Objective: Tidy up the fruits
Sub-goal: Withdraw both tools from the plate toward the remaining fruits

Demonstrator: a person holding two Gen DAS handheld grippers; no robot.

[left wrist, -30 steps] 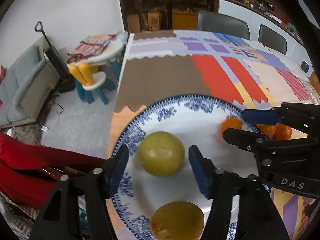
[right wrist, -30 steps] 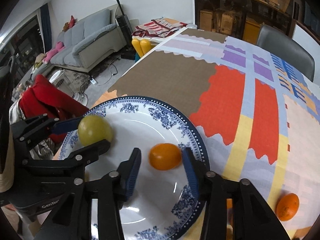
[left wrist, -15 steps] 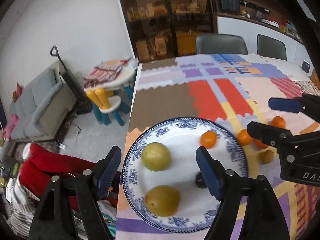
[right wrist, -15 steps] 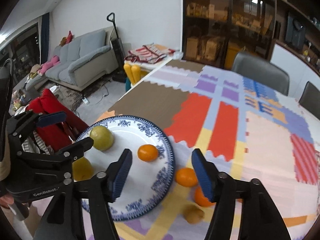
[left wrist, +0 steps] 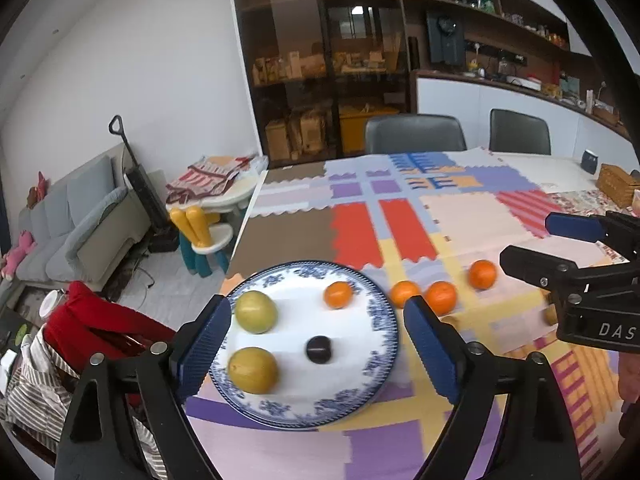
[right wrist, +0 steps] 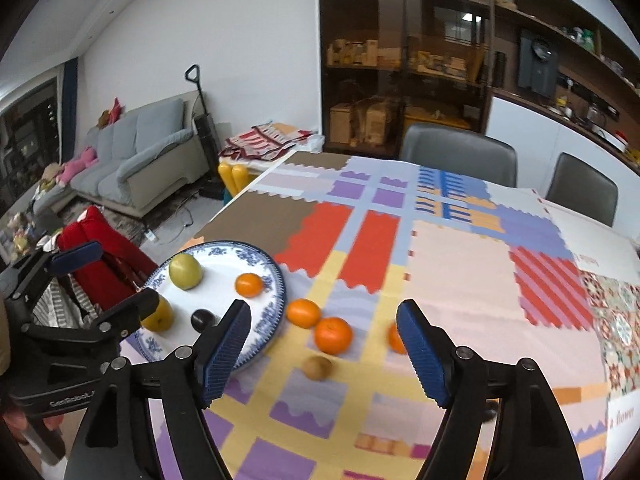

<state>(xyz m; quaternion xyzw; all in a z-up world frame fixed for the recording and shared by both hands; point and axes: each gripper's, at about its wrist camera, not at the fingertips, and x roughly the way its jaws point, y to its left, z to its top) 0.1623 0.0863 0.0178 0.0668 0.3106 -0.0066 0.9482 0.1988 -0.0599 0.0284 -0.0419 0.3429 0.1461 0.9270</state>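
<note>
While both hand-held grippers gape, plate (left wrist: 384,320) flat; fruits round, no long axis.

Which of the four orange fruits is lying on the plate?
The orange fruit beside the upper green fruit lies on the plate; the other three sit on the tablecloth.

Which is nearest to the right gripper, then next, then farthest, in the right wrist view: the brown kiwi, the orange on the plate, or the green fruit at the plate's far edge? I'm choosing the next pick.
1. Brown kiwi, on the cloth between the open fingers of the right gripper.
2. Orange on the plate, left, near the rim.
3. Green fruit, farther left, at the far edge.
</note>
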